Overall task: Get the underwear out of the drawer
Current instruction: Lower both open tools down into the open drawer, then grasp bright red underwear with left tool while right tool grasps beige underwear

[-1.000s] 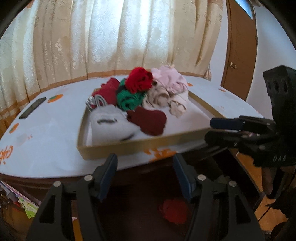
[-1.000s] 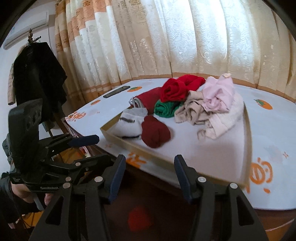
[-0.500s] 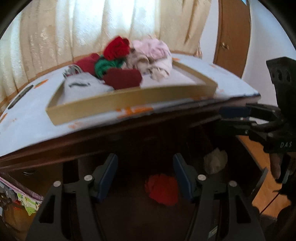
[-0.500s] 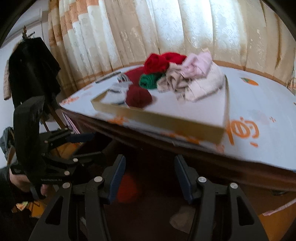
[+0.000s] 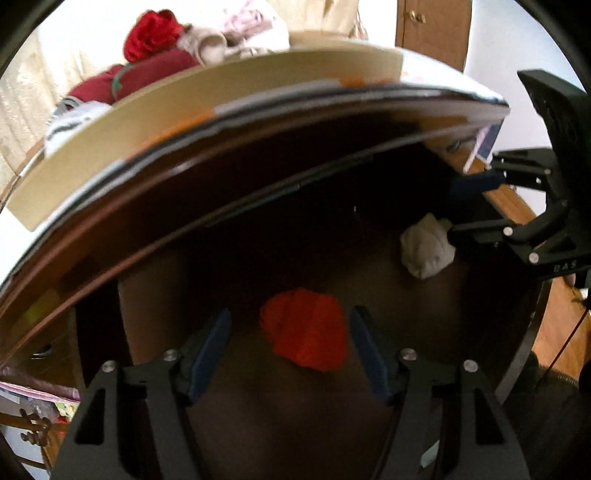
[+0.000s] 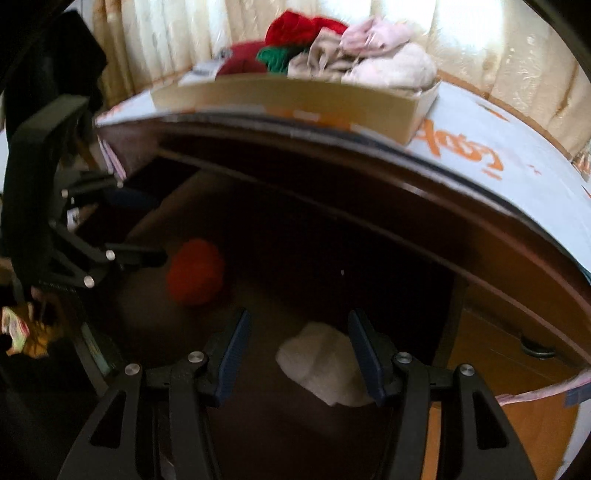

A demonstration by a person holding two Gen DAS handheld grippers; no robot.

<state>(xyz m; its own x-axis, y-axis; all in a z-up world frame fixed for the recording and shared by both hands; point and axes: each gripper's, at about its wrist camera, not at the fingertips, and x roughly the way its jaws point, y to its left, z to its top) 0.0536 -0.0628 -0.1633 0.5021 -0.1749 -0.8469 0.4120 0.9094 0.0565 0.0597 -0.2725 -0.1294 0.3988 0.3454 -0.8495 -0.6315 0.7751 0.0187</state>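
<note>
Both grippers are reaching into the dark open drawer (image 5: 369,266). The left gripper (image 5: 290,350) is hovering with its tongs apart around the red bundle (image 5: 304,328), not yet pressing it; they have just been opening wider. The right gripper (image 6: 299,350) is framing the cream bundle (image 6: 325,363), tongs apart too, nothing clamped. To do this well, each wants to sink until the pads straddle the cloth's bulk, then close low so no fold is slipping free. The right view is showing the left gripper's side beside the red bundle; the left view alone is showing the door (image 5: 432,33) and wooden floor. Above sits the tray (image 6: 295,99) of sorted clothes.
</note>
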